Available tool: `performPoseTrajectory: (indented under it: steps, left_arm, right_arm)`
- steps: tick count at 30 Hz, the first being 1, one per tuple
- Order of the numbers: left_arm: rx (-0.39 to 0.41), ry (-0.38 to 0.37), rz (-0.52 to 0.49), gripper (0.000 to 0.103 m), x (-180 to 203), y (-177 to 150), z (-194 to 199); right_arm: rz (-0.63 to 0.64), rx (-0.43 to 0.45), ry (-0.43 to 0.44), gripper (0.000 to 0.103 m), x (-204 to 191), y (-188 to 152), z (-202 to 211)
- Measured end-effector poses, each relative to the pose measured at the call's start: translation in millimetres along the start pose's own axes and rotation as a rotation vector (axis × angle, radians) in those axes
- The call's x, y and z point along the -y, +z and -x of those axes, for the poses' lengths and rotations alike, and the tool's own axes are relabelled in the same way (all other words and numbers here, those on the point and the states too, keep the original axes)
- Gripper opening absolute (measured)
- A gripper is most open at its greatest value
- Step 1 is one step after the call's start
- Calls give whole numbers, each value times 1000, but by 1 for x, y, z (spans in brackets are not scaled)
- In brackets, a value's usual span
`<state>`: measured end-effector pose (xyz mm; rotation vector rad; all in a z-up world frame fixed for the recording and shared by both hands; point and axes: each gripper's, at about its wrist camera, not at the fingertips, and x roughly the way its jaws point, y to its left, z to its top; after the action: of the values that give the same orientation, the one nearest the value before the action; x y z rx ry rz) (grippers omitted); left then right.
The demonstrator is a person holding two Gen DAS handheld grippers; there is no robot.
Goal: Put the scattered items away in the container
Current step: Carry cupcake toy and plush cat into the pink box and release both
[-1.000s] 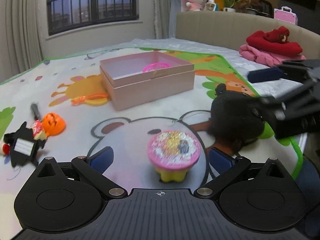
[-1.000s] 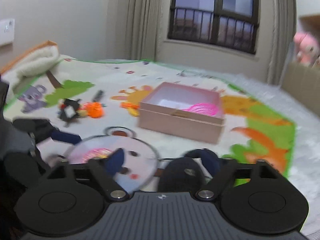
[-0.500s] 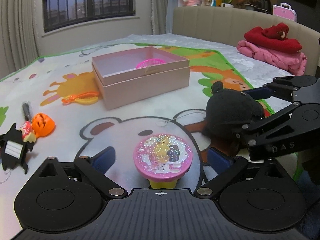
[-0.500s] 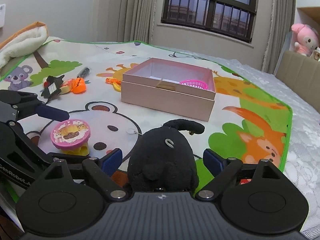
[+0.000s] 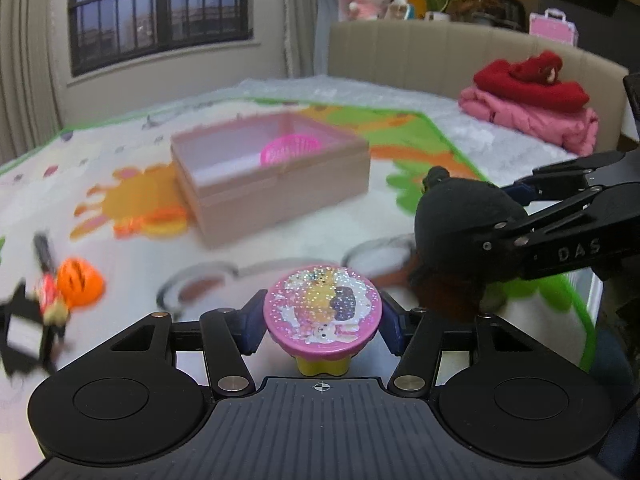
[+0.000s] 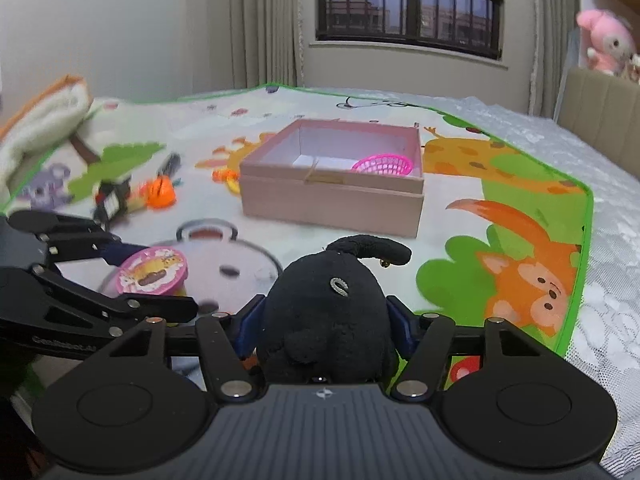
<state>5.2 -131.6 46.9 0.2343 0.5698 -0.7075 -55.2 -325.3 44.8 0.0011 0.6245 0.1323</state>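
The open pink cardboard box (image 6: 334, 194) sits on the cartoon-animal play mat (image 6: 516, 240) spread over the bed. Seen from the right wrist, a pink plastic mesh basket (image 6: 383, 164) lies inside the box, at its right end. Just left of the box lies an orange-and-yellow plastic clip toy (image 6: 224, 176). Further left of the box are an orange pumpkin toy (image 6: 160, 192) and a black figure with a white label (image 6: 110, 200), close together. In front of the box, to its left, is the round pink glitter-lidded toy cup (image 5: 323, 311); directly in front is the black plush toy (image 6: 328, 316).
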Motion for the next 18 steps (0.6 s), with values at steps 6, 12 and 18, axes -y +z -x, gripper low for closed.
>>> performPoseTrajectory:
  steps: [6, 12, 18]
  left_arm:
    - [170, 48, -62, 61, -24, 73, -11]
    - [272, 129, -61, 95, -58, 132, -68]
    - [154, 156, 21, 100, -75, 97, -57]
  right_arm:
    - [-134, 116, 87, 62, 35, 76, 3]
    - [-236, 205, 130, 72, 61, 179, -52]
    - [-325, 189, 79, 88, 71, 182, -91]
